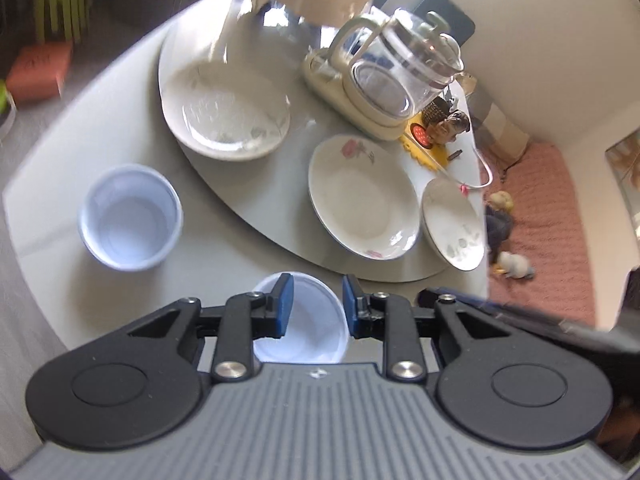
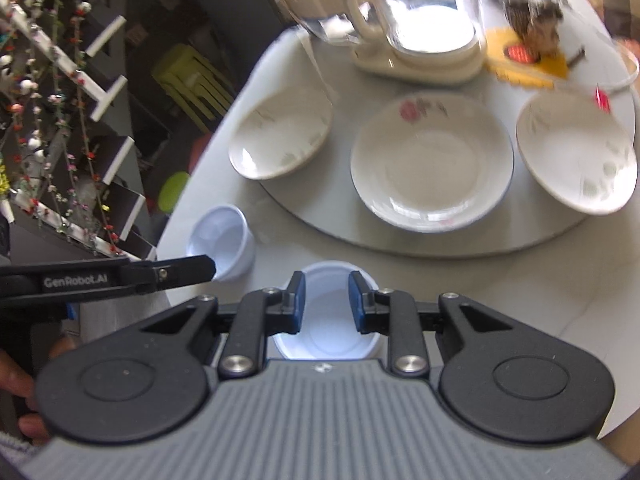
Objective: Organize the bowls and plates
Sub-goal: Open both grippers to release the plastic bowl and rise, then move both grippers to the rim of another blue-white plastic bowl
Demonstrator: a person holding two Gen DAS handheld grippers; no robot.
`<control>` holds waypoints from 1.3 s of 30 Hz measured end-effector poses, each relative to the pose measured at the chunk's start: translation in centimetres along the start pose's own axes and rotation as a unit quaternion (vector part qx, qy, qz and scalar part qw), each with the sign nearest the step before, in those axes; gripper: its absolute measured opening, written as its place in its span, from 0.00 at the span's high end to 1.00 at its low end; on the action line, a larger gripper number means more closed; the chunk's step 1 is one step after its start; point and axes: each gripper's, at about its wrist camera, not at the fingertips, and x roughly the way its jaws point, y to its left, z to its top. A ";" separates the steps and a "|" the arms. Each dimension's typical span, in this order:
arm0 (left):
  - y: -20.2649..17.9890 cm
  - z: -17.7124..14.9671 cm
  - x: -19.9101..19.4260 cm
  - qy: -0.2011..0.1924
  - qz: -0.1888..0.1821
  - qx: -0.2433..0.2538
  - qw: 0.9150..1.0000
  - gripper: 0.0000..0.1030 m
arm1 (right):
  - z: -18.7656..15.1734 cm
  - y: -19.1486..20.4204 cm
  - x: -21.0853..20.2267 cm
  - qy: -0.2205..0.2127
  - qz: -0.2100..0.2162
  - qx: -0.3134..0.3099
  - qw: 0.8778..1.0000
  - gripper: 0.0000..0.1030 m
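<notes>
Both tongs, left [image 1: 316,306] and right [image 2: 327,302], hover parted above a white bowl [image 2: 326,320].

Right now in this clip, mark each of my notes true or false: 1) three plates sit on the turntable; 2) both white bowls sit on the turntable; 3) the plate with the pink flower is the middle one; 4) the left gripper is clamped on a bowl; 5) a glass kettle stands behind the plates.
1) True: three plates lie on the turntable.
2) False: the near bowl and the far bowl sit on the table, off the turntable.
3) True: the pink-flower plate lies between the other two.
4) False: the left gripper is open above the near bowl.
5) True: the glass kettle stands behind them.
</notes>
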 end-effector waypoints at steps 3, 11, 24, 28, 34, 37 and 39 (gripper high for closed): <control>-1.2 0.0 -1.4 -0.013 0.014 0.022 1.000 0.71 | 0.8 0.0 -1.7 -0.024 0.006 -0.013 1.000 0.73; -3.4 -0.4 -3.2 -0.027 0.020 0.059 0.998 0.71 | 1.1 -0.7 -4.4 -0.065 0.002 -0.019 0.998 0.73; -4.3 -1.0 -3.0 -0.010 0.033 0.069 0.997 0.71 | 0.1 -1.4 -5.1 -0.069 0.015 -0.012 0.997 0.73; -4.1 -1.2 -3.1 -0.010 0.038 0.059 0.997 0.71 | 0.2 -1.3 -4.7 -0.063 0.021 -0.019 0.998 0.73; -3.5 -1.7 -3.6 -0.016 0.043 0.049 0.998 0.71 | 0.3 -0.6 -4.3 -0.054 0.031 -0.037 0.997 0.73; -2.9 -1.7 -4.0 -0.017 0.046 0.047 0.998 0.71 | 0.5 -0.1 -3.9 -0.046 0.031 -0.039 0.998 0.73; -2.2 -1.6 -4.1 -0.015 0.046 0.040 0.998 0.71 | 0.6 0.3 -3.6 -0.043 0.034 -0.042 0.998 0.73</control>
